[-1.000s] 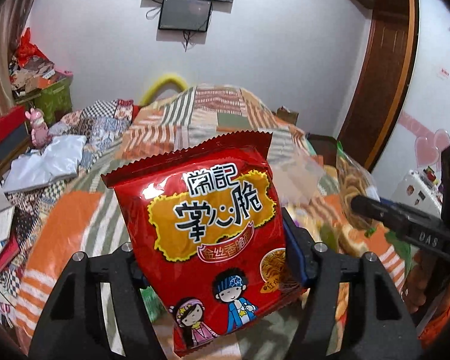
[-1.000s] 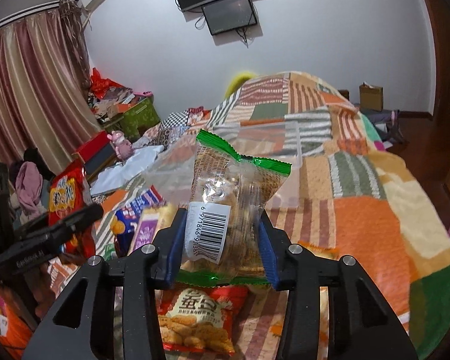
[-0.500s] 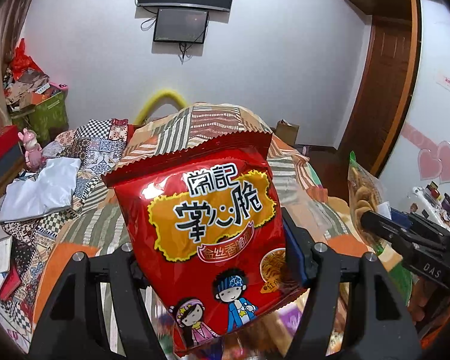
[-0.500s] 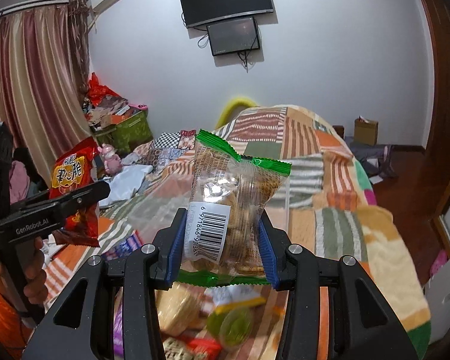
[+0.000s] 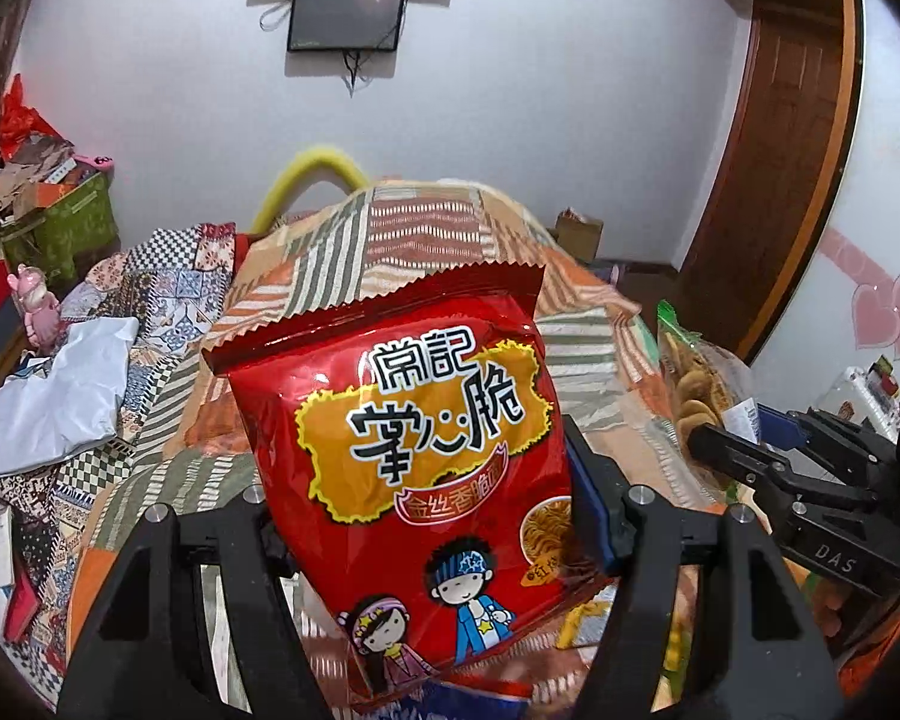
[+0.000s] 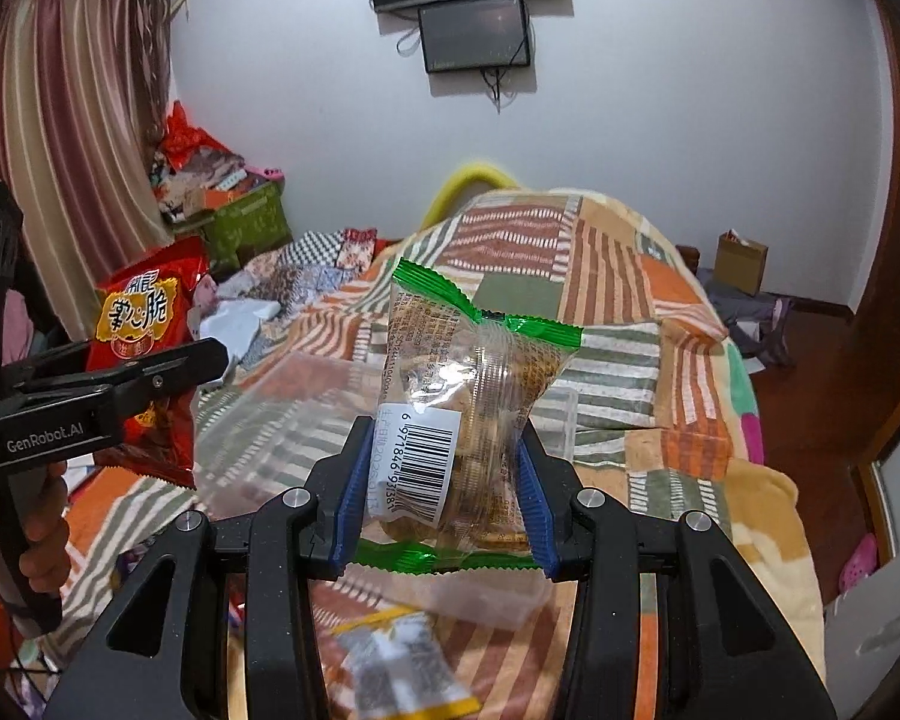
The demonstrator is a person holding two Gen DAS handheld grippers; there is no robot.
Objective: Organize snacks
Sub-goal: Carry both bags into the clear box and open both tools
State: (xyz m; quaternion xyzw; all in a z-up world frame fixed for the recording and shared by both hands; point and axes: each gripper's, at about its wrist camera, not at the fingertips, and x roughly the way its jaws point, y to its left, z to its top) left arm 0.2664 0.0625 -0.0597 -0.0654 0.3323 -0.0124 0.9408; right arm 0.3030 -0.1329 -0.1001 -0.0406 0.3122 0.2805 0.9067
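Here the left tongs grip a red snack bag and the right tongs clamp a clear biscuit packet, both held up above a bed spread with a striped patchwork blanket. Beyond stand a white wall, two dark screens and striped curtains.

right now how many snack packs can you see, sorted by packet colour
red noodle-snack bag, held in the left tongs: 1
clear green-edged biscuit pack, held in the right tongs: 1
clear yellow-edged packet, lying on the patchwork blanket: 1
total clearly seen: 3
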